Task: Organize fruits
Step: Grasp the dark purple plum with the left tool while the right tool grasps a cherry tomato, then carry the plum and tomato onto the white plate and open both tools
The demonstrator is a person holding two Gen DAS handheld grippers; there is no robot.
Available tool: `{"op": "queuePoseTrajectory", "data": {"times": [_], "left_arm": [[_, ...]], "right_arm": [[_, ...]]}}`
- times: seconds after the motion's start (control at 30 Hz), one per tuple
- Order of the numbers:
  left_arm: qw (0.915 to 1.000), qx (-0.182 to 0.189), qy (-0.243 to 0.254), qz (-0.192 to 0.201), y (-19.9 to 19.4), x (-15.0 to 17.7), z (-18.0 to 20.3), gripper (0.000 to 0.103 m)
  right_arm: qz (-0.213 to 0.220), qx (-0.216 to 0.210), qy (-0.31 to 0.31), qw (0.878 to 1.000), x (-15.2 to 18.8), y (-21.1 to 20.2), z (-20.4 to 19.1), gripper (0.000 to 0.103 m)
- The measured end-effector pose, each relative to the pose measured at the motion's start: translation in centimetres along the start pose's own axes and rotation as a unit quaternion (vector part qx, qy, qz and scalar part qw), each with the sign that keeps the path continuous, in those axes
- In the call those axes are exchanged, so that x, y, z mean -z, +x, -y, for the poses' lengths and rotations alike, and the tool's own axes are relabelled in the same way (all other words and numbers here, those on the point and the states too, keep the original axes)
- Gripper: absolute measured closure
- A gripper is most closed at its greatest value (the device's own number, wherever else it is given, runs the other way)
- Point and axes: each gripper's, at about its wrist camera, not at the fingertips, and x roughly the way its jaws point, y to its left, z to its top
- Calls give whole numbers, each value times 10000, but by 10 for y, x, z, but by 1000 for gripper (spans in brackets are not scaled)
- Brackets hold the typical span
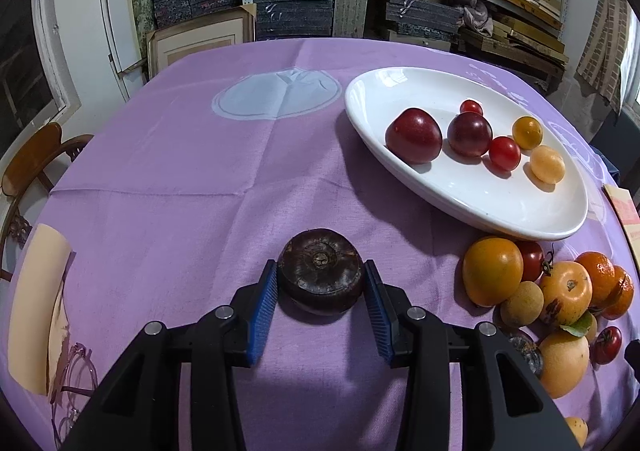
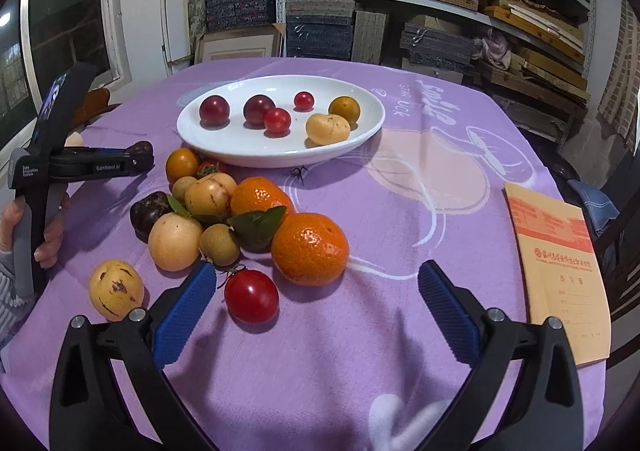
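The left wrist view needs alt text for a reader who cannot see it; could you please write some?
The left tool grips a dark brown mangosteen between its blue pads on a purple tablecloth. To the right, a white oval plate holds six small fruits, with a pile of oranges, tomatoes and yellow fruit beside it.

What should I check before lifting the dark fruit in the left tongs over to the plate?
1. Left tongs closed on the dark brown fruit: ok, both blue pads touch its sides.
2. Fruit centred between the pads: ok.
3. Free space on the white plate: ok, near side is bare.
4. Path to the plate clear: ok, only purple tablecloth between.
5. Right tongs out of the way: ok, open, empty, near the red tomato.
6. Grip firmness: cannot tell.
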Motion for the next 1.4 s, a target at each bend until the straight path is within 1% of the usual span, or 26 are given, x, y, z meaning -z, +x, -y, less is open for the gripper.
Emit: {"op": "queuePoseTrajectory", "data": {"times": [0.03, 0.1, 0.13, 0.2, 0.5, 0.53, 0.57, 0.63, 0.73, 0.8, 0.83, 0.87, 1.13, 1.23, 1.4], "left_arm": [[10000, -7, 15, 2, 0, 0, 1, 60], [10000, -16, 51, 12, 0, 1, 1, 60], [10000, -22, 70, 15, 0, 1, 1, 60], [10000, -22, 91, 9, 0, 2, 1, 60], [9999, -4, 144, -12, 0, 2, 5, 60], [9999, -4, 152, -16, 0, 2, 5, 60], [9999, -2, 159, -20, 1, 2, 6, 60], [9999, 5, 164, -38, 1, 2, 6, 60], [9999, 15, 151, -52, 1, 2, 6, 60], [9999, 16, 158, -59, 2, 2, 6, 60], [9998, 16, 164, -61, 2, 2, 6, 60], [9998, 14, 170, -63, 2, 3, 7, 60], [9998, 72, 187, -63, 2, 2, 7, 60], [9997, 90, 208, 81, -3, 2, 8, 60], [9994, 258, 171, 157, -10, 2, 10, 60]], "right_arm": [[-24, -39, -5, 10000, 1, 1, 0, 6], [-85, -194, -13, 9998, 1, 2, -2, 20], [-158, -298, -10, 9994, 2, 5, -2, 34], [-239, -467, 4, 9986, 2, 7, -4, 36], [-332, -666, -142, 9971, 4, 10, -13, 35], [-341, -716, -152, 9967, 4, 10, -13, 39], [-372, -784, -179, 9961, 4, 11, -15, 48], [-460, -868, -238, 9949, 5, 14, -19, 58], [-461, -859, -337, 9947, 7, 14, -24, 59], [-466, -889, -324, 9944, 7, 14, -23, 64], [-472, -906, -300, 9943, 7, 14, -22, 69], [-473, -932, -279, 9941, 8, 14, -21, 72], [-430, -910, -271, 9946, 7, 13, -20, 72], [-326, -1017, -149, 9942, 5, 8, -15, 72], [-149, -1167, 13, 9931, 0, -1, -6, 72]]}}
